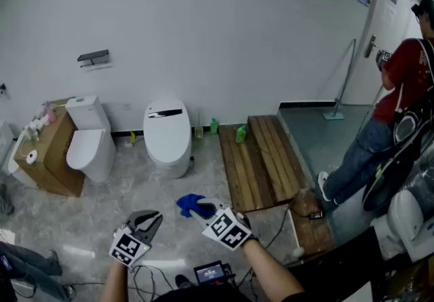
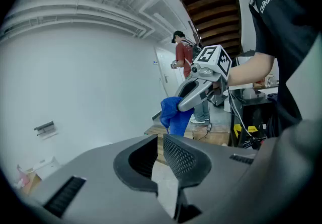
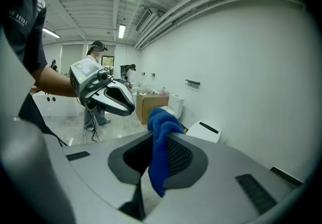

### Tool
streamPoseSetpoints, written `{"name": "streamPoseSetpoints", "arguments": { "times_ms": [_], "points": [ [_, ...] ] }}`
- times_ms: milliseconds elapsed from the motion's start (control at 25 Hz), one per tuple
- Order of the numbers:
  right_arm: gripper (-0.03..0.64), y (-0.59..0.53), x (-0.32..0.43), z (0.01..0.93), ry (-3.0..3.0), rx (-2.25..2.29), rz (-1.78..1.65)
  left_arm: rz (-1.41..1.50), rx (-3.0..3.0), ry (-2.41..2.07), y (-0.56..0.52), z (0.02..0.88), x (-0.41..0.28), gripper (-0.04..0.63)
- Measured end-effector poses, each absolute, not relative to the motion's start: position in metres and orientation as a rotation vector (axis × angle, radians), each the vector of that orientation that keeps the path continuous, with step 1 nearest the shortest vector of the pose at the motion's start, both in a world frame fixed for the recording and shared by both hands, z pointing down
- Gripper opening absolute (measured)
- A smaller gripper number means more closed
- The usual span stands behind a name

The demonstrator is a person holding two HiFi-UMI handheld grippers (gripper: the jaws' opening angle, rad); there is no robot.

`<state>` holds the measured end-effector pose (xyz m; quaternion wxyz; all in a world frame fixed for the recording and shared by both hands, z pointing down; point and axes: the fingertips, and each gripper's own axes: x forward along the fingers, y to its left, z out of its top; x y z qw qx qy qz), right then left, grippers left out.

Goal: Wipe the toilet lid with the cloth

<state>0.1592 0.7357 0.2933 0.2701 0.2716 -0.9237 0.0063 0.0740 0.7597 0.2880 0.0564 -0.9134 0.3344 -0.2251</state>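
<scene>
Head view overhead, right gripper view (low, near) shares toilet (image 1: 167, 132)

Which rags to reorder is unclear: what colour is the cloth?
Blue; the cloth shows best in the right gripper view.

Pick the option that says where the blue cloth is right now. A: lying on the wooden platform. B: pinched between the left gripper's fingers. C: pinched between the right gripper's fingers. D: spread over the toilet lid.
C: in the right gripper view the right gripper has the blue cloth clamped between its fingers, hanging down from them, while the left gripper holds nothing.
</scene>
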Motion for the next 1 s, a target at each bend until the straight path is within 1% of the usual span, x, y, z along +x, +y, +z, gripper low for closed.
{"name": "streamPoseSetpoints", "arguments": {
  "times_ms": [320, 1000],
  "points": [
    [0.048, 0.729, 0.165, 0.297, -2.492, 0.726, 0.003, -0.649, -2.781, 1.0, 0.754, 0.29, 0.082, 0.018],
    [0.048, 0.719, 0.181, 0.304, -2.538, 0.703, 0.073, -0.66, -2.805, 1.058, 0.739, 0.299, 0.094, 0.017]
  ]
}}
